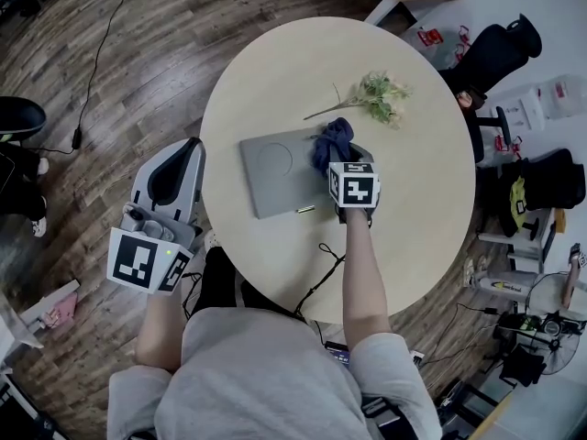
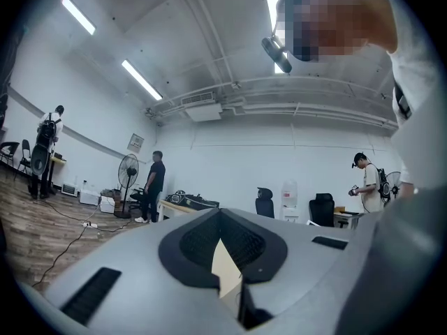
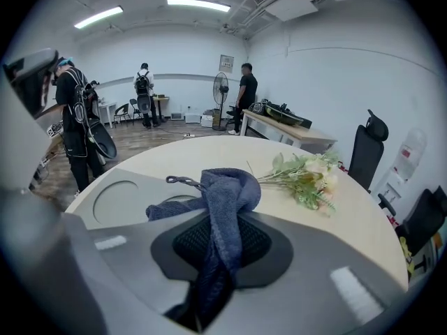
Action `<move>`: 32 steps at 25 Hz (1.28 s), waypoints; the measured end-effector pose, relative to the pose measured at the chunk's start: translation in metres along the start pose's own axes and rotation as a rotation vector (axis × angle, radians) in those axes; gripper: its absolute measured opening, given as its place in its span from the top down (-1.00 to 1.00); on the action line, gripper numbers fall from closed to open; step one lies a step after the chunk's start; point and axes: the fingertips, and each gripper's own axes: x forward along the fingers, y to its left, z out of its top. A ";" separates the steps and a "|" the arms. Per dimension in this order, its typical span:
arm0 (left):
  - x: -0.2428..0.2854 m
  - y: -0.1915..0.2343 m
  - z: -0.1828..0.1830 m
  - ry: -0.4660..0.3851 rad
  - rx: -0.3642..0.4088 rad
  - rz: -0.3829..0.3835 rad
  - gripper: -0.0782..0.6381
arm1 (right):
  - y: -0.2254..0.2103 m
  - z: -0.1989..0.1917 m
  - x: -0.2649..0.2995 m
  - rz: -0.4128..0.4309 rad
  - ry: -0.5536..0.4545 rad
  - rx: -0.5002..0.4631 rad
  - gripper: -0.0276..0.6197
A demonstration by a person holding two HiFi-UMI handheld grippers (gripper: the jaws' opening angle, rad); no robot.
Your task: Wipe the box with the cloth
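A flat grey box [image 1: 275, 172] with a round recess in its lid lies at the middle of the round table [image 1: 413, 218]. My right gripper [image 1: 344, 161] hovers over the box's right end, shut on a dark blue cloth [image 1: 332, 140]. In the right gripper view the cloth [image 3: 227, 201] is pinched between the jaws of the right gripper [image 3: 223, 222] and bunches up over the box [image 3: 115, 194]. My left gripper [image 1: 186, 152] is held off the table's left edge, above the floor. In its own view the left gripper [image 2: 221, 216] is shut with nothing in it.
A sprig of artificial flowers [image 1: 376, 94] lies on the table beyond the box, and shows again as flowers [image 3: 307, 173] at the right. A thin cable [image 1: 321, 278] trails over the near table edge. Office chairs [image 1: 500, 49] and bags crowd the floor at right. People stand in the room.
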 end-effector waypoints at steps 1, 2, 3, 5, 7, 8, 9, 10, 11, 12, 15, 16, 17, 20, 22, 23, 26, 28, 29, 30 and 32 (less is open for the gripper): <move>-0.002 0.001 0.001 -0.001 0.001 0.003 0.76 | -0.003 -0.001 -0.001 -0.007 0.001 0.003 0.69; -0.003 0.001 0.002 -0.003 0.002 0.006 0.76 | -0.005 -0.002 -0.002 -0.011 0.001 0.005 0.69; -0.005 0.001 0.004 -0.005 0.003 0.008 0.76 | -0.006 -0.002 -0.002 -0.014 0.002 0.007 0.69; -0.009 0.000 0.006 -0.009 0.008 0.012 0.76 | -0.007 -0.002 -0.002 -0.021 0.003 0.018 0.69; -0.012 -0.002 0.009 -0.012 0.012 0.016 0.76 | -0.008 -0.002 -0.003 -0.030 0.005 0.023 0.69; -0.013 -0.003 0.010 -0.014 0.013 0.017 0.76 | -0.007 -0.001 -0.005 -0.032 0.006 0.014 0.69; -0.014 -0.004 0.011 -0.016 0.015 0.017 0.76 | -0.004 0.001 -0.009 -0.029 0.003 0.001 0.69; -0.016 -0.005 0.013 -0.019 0.016 0.017 0.76 | 0.001 0.004 -0.014 -0.018 -0.009 -0.007 0.69; -0.018 -0.006 0.014 -0.022 0.017 0.016 0.76 | 0.008 0.007 -0.020 0.002 -0.027 -0.005 0.69; -0.020 -0.007 0.015 -0.026 0.018 0.015 0.76 | 0.016 0.012 -0.027 0.028 -0.048 0.003 0.69; -0.023 -0.015 0.019 -0.036 0.020 0.011 0.76 | 0.044 0.023 -0.048 0.118 -0.109 0.030 0.69; -0.024 -0.018 0.020 -0.039 0.021 0.009 0.76 | 0.054 0.026 -0.055 0.150 -0.125 0.035 0.69; -0.025 -0.021 0.021 -0.042 0.022 0.007 0.76 | 0.065 0.028 -0.061 0.181 -0.140 0.037 0.69; -0.028 -0.030 0.023 -0.050 0.026 0.005 0.76 | 0.098 0.033 -0.079 0.280 -0.175 0.034 0.69; -0.030 -0.035 0.024 -0.052 0.028 0.008 0.76 | 0.121 0.036 -0.090 0.350 -0.191 0.032 0.69; -0.031 -0.037 0.025 -0.053 0.028 0.010 0.76 | 0.132 0.037 -0.095 0.384 -0.196 0.031 0.69; -0.038 -0.039 0.025 -0.059 0.025 0.021 0.76 | 0.169 0.031 -0.100 0.478 -0.183 0.029 0.69; -0.043 -0.041 0.025 -0.062 0.025 0.029 0.76 | 0.188 0.019 -0.092 0.511 -0.144 0.015 0.69; -0.044 -0.041 0.026 -0.062 0.027 0.032 0.76 | 0.194 0.010 -0.084 0.510 -0.115 -0.004 0.69; -0.046 -0.042 0.026 -0.063 0.030 0.037 0.76 | 0.198 0.001 -0.076 0.498 -0.085 -0.031 0.69; -0.050 -0.041 0.027 -0.064 0.034 0.047 0.76 | 0.201 -0.014 -0.061 0.455 -0.040 -0.102 0.69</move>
